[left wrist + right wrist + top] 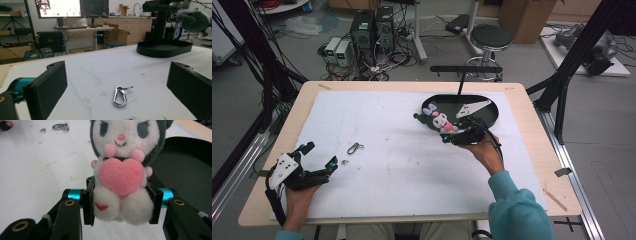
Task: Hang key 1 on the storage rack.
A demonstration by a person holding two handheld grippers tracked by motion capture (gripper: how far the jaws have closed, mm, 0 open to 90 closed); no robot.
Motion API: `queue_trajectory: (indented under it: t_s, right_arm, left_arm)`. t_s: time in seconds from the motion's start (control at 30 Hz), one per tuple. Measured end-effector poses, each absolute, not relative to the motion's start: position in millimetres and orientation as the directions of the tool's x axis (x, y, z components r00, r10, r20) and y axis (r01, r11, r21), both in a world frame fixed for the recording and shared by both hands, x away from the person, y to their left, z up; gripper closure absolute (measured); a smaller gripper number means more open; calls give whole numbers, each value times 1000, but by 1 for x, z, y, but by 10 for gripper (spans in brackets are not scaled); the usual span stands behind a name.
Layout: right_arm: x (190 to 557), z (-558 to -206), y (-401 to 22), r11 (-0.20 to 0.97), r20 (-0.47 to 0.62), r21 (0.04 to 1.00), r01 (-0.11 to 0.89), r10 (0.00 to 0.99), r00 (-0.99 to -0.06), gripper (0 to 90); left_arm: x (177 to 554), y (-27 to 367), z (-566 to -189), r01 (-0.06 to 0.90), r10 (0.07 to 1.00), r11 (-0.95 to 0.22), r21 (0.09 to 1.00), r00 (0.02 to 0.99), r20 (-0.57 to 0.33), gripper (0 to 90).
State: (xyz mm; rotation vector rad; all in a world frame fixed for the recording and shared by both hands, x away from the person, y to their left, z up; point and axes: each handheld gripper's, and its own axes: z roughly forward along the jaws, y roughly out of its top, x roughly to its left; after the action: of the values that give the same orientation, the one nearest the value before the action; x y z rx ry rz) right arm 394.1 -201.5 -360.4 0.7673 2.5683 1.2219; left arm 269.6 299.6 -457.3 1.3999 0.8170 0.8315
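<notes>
1. Gripping a plush toy (121, 177) by its lower body, the right gripper (121, 202) is holding its jaws partly closed, the pads pressing into the soft white fleece on both sides.
2. Lying just behind that gripper, as the high view shows it, is a black oval tray (490, 107); the toy (438, 119) is hanging over the tray's near left rim, clear of the white table cover (387, 150).
3. Rising from the tray's far side is a thin black post with a flat bar (465, 69) on top, standing beyond the toy.
4. Resting near the table's left front corner, the left gripper (318, 156) is keeping its jaws wide apart and is holding nothing.
5. Lying on the cover just ahead of its jaws is a shiny metal snap hook (120, 96), smooth and pear-shaped, touching neither pad.
6. Showing the toy's detail, the right gripper view is giving a white fuzzy face, a dark grey hood, pink cheeks, a knitted pink heart on the chest and a small red heart on one foot.
7. Looking level across the table, the left gripper view is showing the tray's low wall (163, 51) well ahead to the right and the toy's grey hood (191, 21) above it.
8. Showing the cover's texture, the same view is giving a rough, foam-like surface with small brown specks.
</notes>
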Motion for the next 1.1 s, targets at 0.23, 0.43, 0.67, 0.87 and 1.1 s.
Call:
queue_trajectory:
  t_s: [0.23, 0.43, 0.67, 0.87, 1.1]
  right_arm:
    - [398, -356, -217, 472, 49, 788, 396, 593, -804, 536]
    - [402, -352, -230, 428, 37, 805, 411, 654, -755, 536]
    - [407, -345, -248, 370, 58, 825, 427, 697, -715, 536]
    - [411, -334, -262, 330, 56, 843, 425, 732, -679, 536]
    - [415, -324, -274, 294, 65, 851, 436, 764, -642, 536]
  left_arm:
    - [270, 300, -457, -12, 872, 2, 1000, 489, 4, 35]
    - [270, 300, -457, -12, 872, 2, 1000, 489, 4, 35]
    - [269, 299, -457, -11, 873, 2, 1000, 487, 4, 35]
    - [269, 299, -457, -12, 873, 2, 1000, 488, 4, 35]
    - [270, 299, -457, -12, 872, 3, 1000, 489, 3, 35]
